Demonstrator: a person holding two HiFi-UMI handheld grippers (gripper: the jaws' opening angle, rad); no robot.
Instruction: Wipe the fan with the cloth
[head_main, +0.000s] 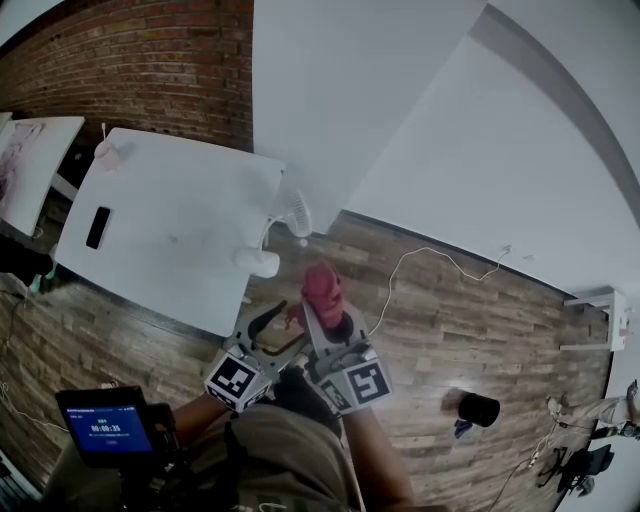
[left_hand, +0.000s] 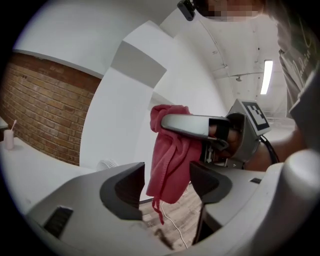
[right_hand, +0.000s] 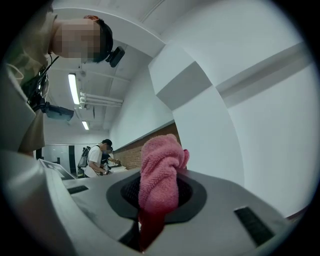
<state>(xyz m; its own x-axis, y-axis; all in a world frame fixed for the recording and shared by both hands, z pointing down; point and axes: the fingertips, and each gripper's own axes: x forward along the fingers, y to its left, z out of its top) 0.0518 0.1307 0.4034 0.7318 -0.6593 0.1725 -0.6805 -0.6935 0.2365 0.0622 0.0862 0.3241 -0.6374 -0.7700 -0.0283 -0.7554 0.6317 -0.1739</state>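
- Close against the person's body, one small lit screen (head_main: 105, 425) is glowing at lower left.
- Just ahead, two grippers are hovering side by side. The right gripper (head_main: 328, 315) is pinching the one pink cloth (head_main: 322, 283) (bunched, a tail dangling), while the left gripper (left_hand: 167, 182) is standing with jaws wide apart, its pads clear of the cloth.
- From the left gripper view, the hanging cloth is sitting across the gap between those jaws, masking part of the floor behind.
- Beyond the cloth, the single white fan (head_main: 298, 213) is standing at the edge of one white table (head_main: 170, 250), well apart from the cloth.
- On the table, one dark flat slab (head_main: 98, 227) is lying.
- Across the wood floor, one white cable (head_main: 430, 250) is trailing and one black cylinder (head_main: 480, 408) is lying.
- Farthest back, a brick wall (head_main: 150, 60) is running behind the table.
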